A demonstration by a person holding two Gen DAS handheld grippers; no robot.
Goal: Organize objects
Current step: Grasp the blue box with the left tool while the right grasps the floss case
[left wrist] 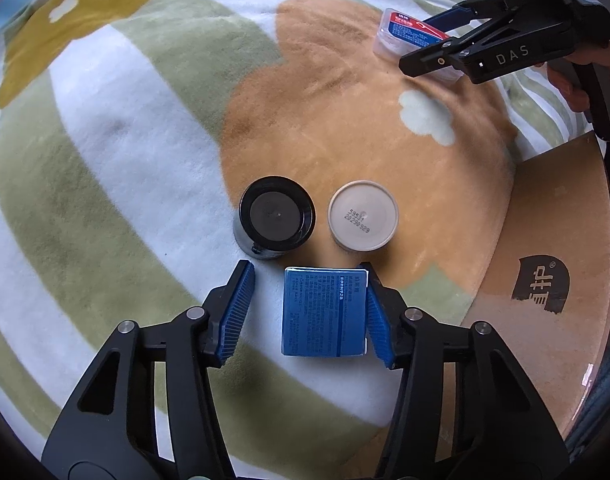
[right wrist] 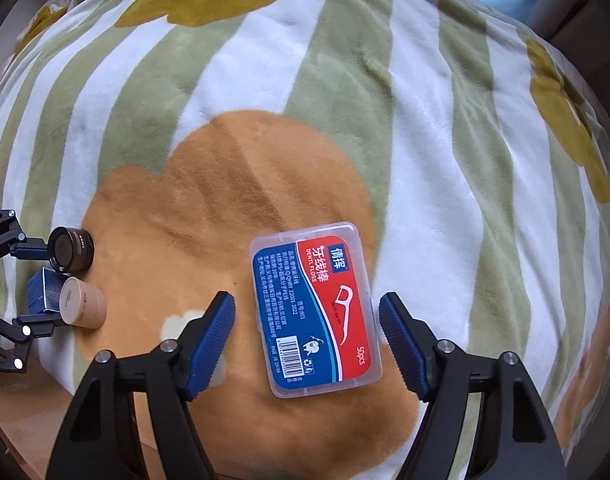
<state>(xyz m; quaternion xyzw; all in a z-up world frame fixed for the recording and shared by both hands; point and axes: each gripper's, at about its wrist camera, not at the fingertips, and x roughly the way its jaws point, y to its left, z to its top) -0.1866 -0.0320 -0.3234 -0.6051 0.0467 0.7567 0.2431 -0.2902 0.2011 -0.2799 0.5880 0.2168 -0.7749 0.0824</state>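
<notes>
A striped blanket (left wrist: 105, 184) carries a black jar (left wrist: 276, 218), beige jar (left wrist: 363, 216) at its 3 o'clock, blue box (left wrist: 324, 314) and floss case (right wrist: 316, 314).

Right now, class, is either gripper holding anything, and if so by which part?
Nothing is held. The left gripper is open around the blue box; the right gripper is open around the dental floss case.
</notes>
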